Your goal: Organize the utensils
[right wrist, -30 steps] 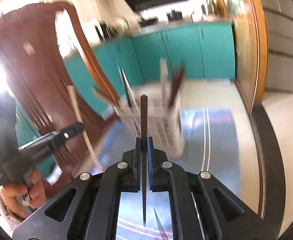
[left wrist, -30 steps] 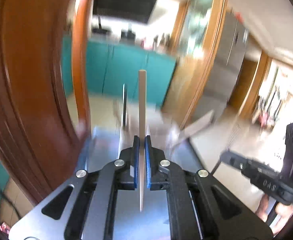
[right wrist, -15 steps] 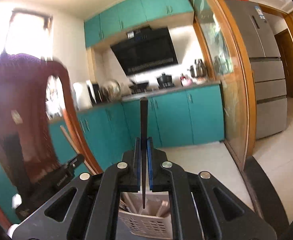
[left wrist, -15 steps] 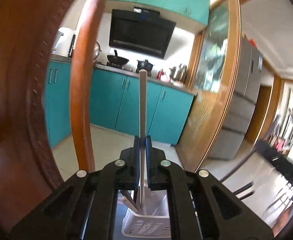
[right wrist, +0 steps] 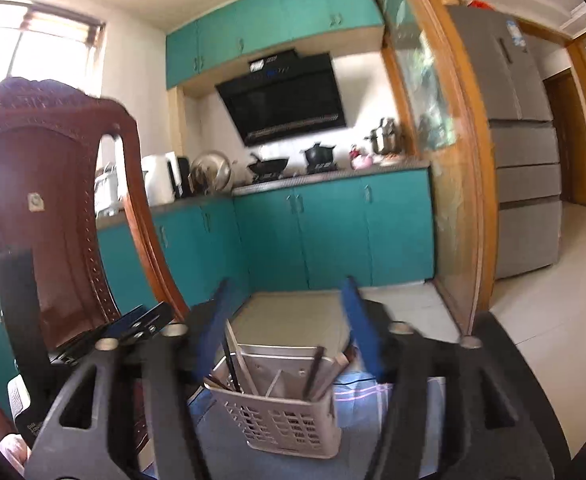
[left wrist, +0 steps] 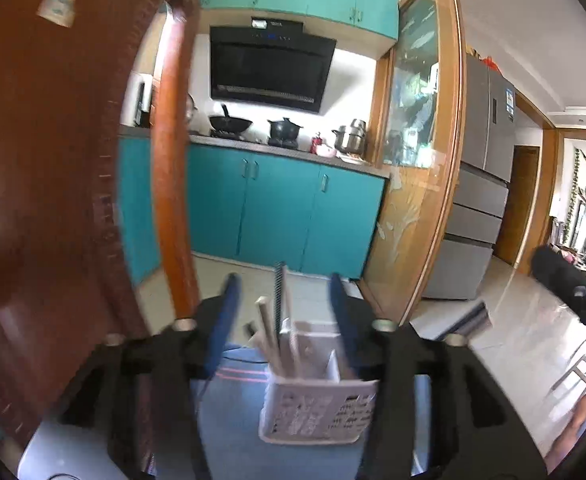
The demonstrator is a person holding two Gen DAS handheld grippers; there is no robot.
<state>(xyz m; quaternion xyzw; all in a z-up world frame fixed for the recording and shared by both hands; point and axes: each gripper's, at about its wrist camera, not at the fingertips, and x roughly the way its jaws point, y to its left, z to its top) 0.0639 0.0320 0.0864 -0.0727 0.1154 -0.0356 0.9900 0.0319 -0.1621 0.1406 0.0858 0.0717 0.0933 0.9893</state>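
A white slotted basket (left wrist: 317,408) (right wrist: 289,420) stands on the blue table top, just beyond both grippers. Pale wooden chopsticks (left wrist: 269,332) and a dark serrated utensil (left wrist: 279,292) stand upright in it. In the right wrist view, dark chopsticks (right wrist: 313,372) lean in its compartments. My left gripper (left wrist: 284,300) hangs over the basket with its jaws opening and nothing between the pads. My right gripper (right wrist: 287,308) is likewise over the basket, with its jaws opening and nothing between them. The left gripper's body (right wrist: 133,324) shows at the left of the right wrist view.
A carved brown wooden chair back (left wrist: 53,160) (right wrist: 41,200) rises close on the left. Teal kitchen cabinets (left wrist: 285,208), a hob with pots and a black extractor hood lie behind. A glass door and a grey fridge (right wrist: 521,140) stand to the right.
Both grippers were shut on an upright chopstick, pale in the left and dark in the right. Both have now let go, and the sticks stand in the basket.
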